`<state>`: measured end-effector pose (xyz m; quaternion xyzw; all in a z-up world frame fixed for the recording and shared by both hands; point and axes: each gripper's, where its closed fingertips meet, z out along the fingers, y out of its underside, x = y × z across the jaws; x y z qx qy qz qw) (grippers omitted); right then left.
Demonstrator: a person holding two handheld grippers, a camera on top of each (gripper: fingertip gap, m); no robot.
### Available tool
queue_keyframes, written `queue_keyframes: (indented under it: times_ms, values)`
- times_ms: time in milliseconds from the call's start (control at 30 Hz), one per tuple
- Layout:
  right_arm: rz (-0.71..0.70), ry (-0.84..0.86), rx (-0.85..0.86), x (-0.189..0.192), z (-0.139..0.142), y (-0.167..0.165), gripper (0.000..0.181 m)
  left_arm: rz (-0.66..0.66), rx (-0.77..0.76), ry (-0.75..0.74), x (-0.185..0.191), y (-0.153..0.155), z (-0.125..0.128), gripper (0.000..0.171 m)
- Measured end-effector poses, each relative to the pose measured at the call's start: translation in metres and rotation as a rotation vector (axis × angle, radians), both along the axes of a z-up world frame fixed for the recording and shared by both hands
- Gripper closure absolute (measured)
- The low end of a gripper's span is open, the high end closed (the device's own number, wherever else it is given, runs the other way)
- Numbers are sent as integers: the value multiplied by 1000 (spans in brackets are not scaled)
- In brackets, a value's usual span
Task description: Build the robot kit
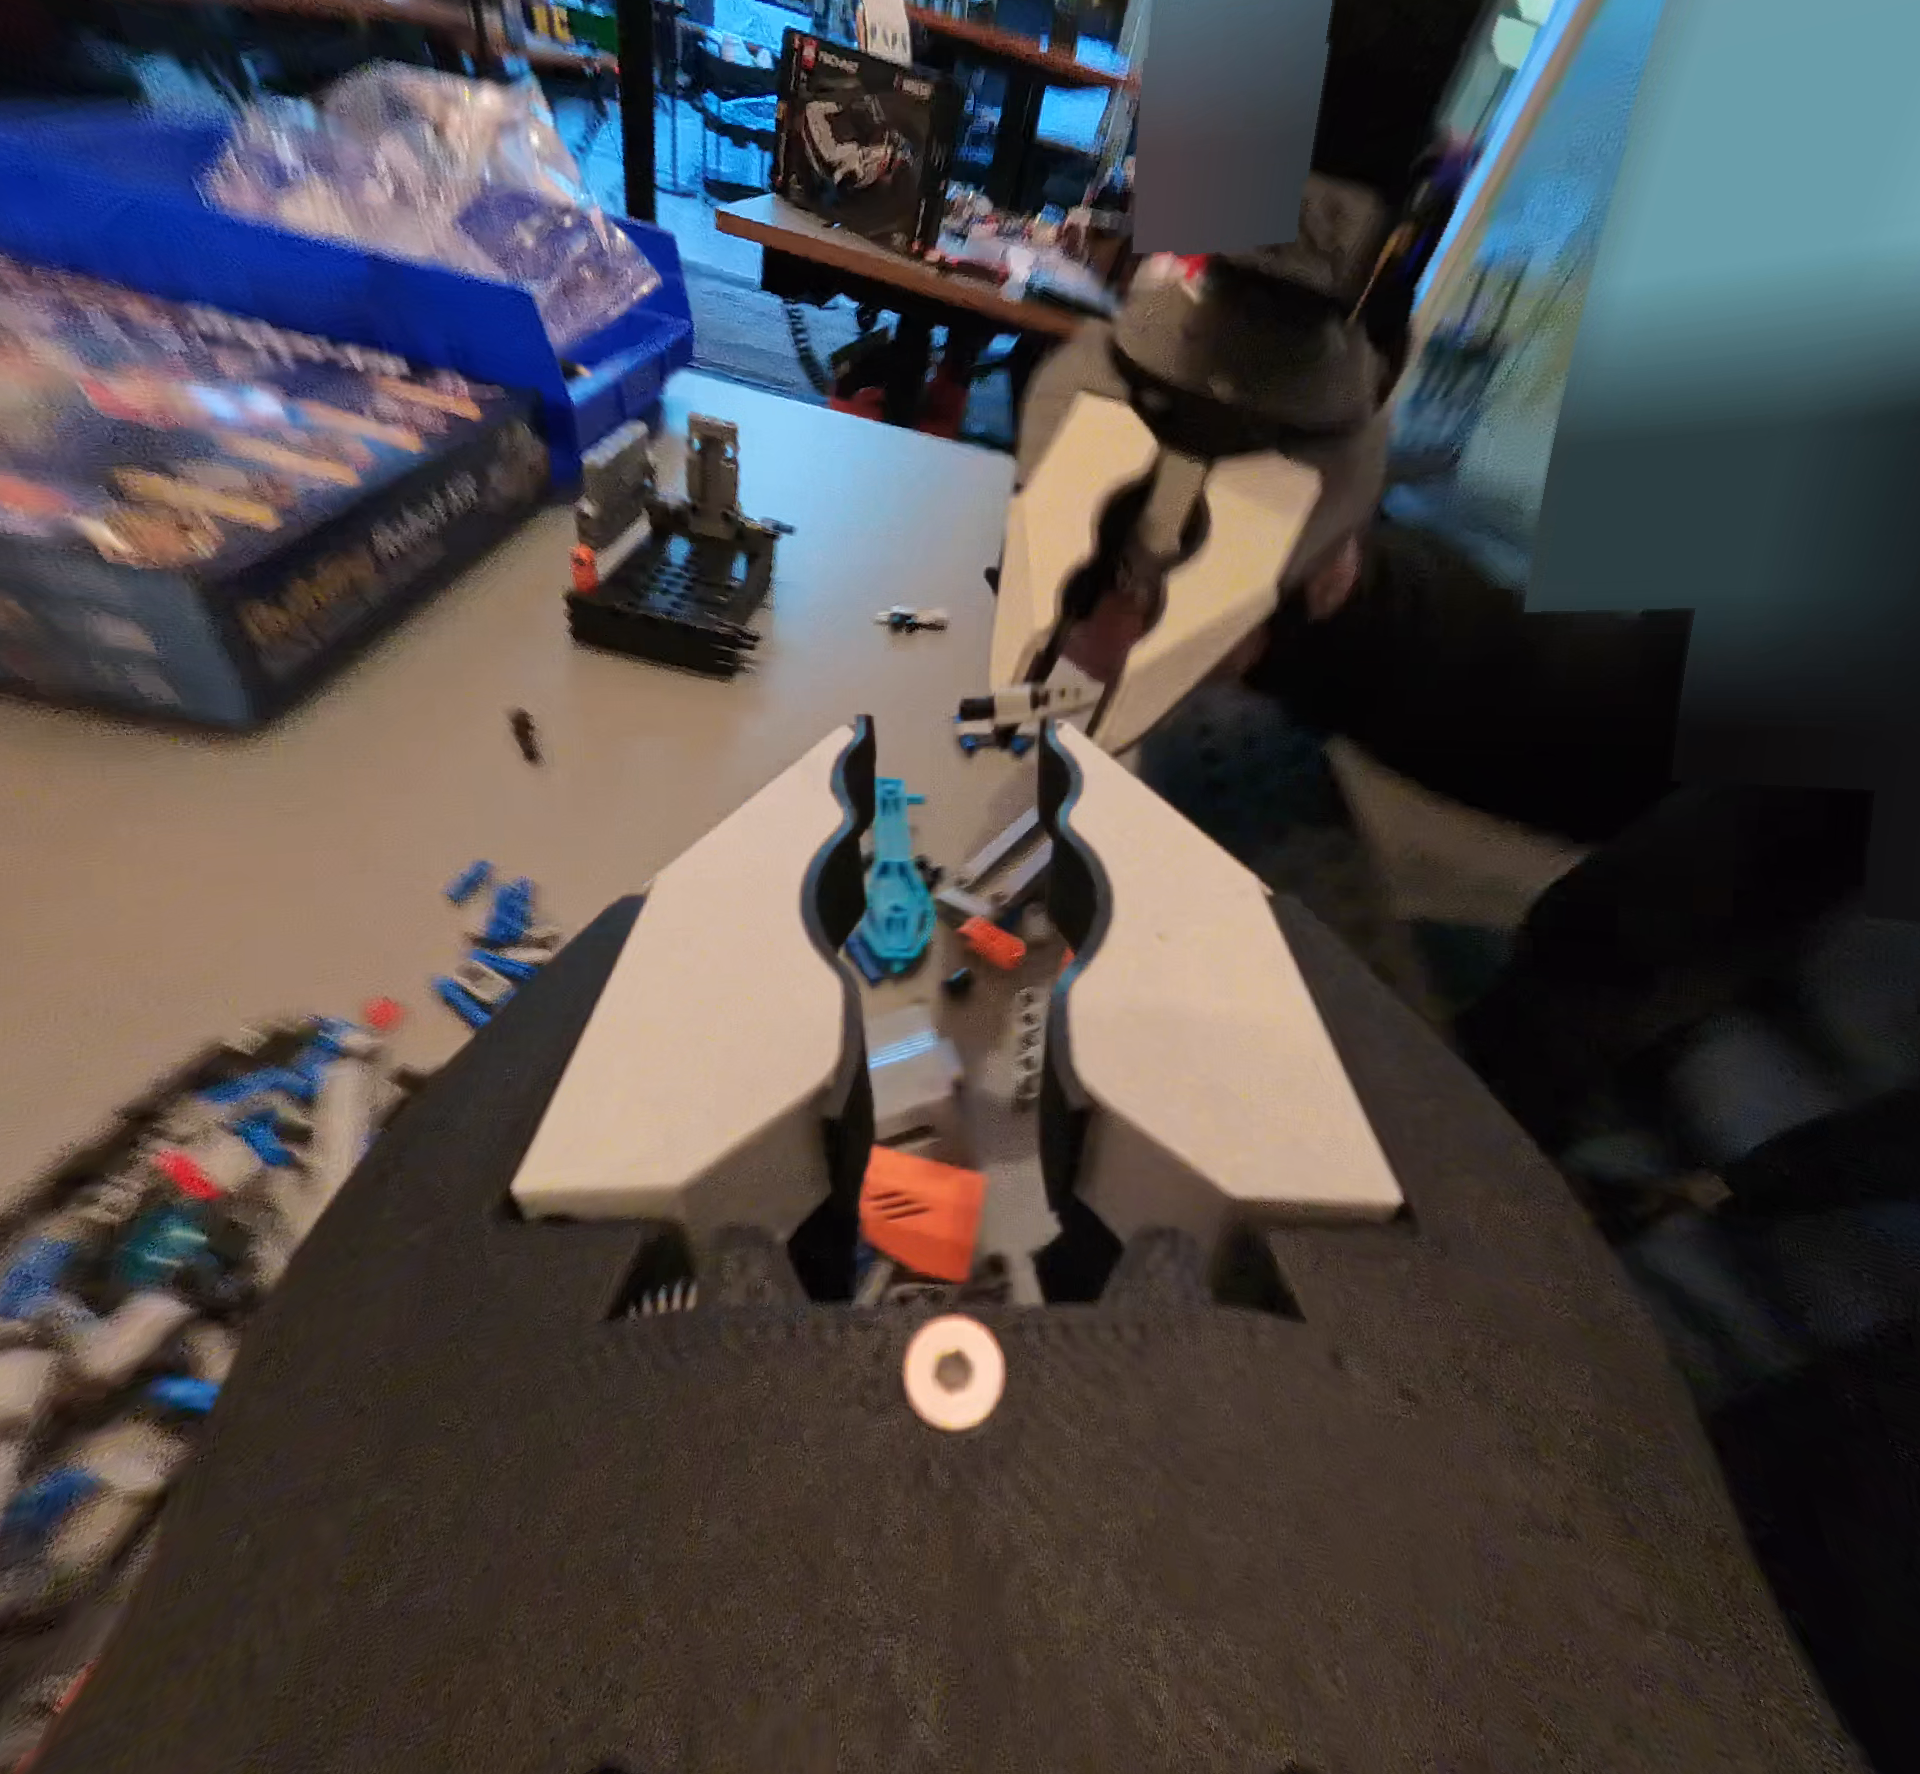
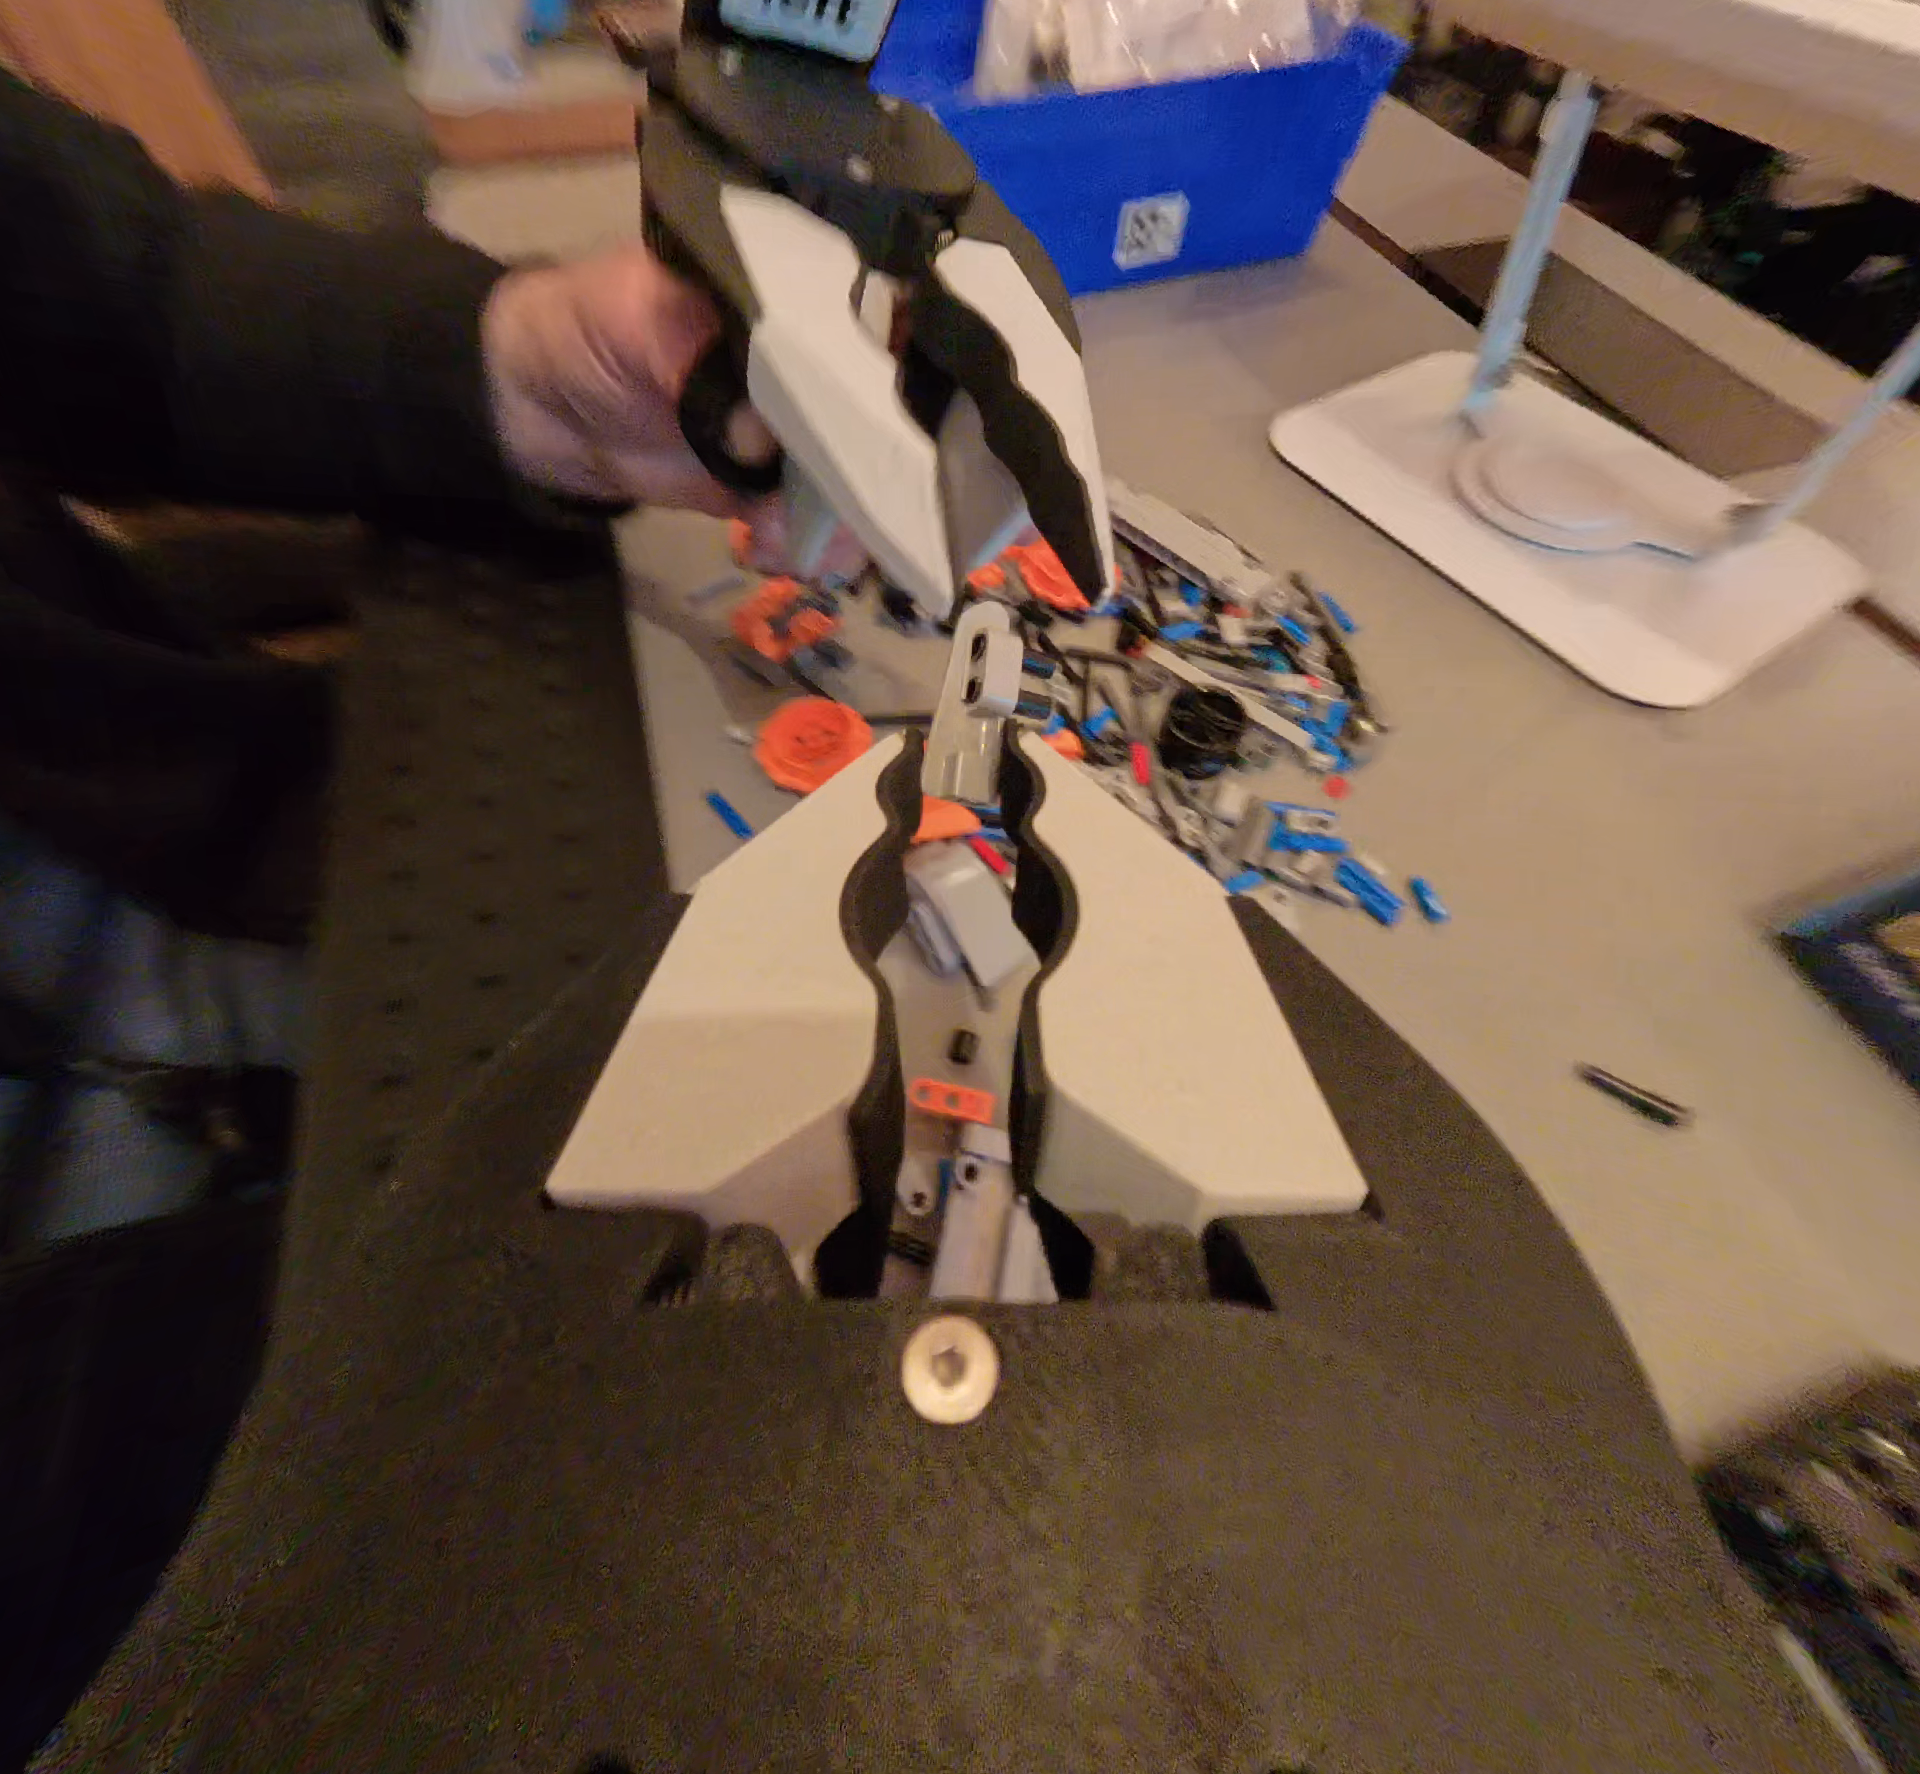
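We are gripping a grey connector piece (image 2: 971, 716) in the right tongs (image 2: 961, 748) near the worktop's (image 2: 1558, 893) front edge above the loose brick pile (image 2: 1236, 716) (left tongs (image 1: 951, 737) apart, empty), risking it slipping from the shallow tip hold.

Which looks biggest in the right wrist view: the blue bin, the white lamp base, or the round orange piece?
As they appear:
1. White lamp base
2. Blue bin, though it sits farther back, so its true size against the base is unsure
3. Round orange piece, clearly smallest
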<state>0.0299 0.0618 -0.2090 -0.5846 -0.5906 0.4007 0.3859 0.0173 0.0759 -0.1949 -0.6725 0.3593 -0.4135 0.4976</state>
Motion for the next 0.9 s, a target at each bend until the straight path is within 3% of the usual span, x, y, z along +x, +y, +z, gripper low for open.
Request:
queue_keyframes:
  times_ms: [67,133,233,333,467,667,767,900]
  values:
    - [117,8,-183,6,0,-11,169,-49,158,95,6,-13,2,145]
    - [170,18,-249,8,-1,-14,169,-63,256,164,10,-17,2,149]
    - [255,-11,-346,10,-6,-23,169,-102,358,250,18,-28,-5,170]
    - [277,12,-422,11,-4,-23,169,-103,367,272,17,-29,-7,171]
    - [162,34,-344,10,-6,-6,166,-77,238,249,18,-23,-16,171]
    - [51,-73,-56,13,-23,3,172,-110,2,161,19,-21,-29,171]
    - [79,-157,69,15,-36,-3,175,-135,-45,216,20,-25,-42,171]
    - [173,-284,51,20,-65,-17,176,-202,-156,313,24,-40,-72,171]
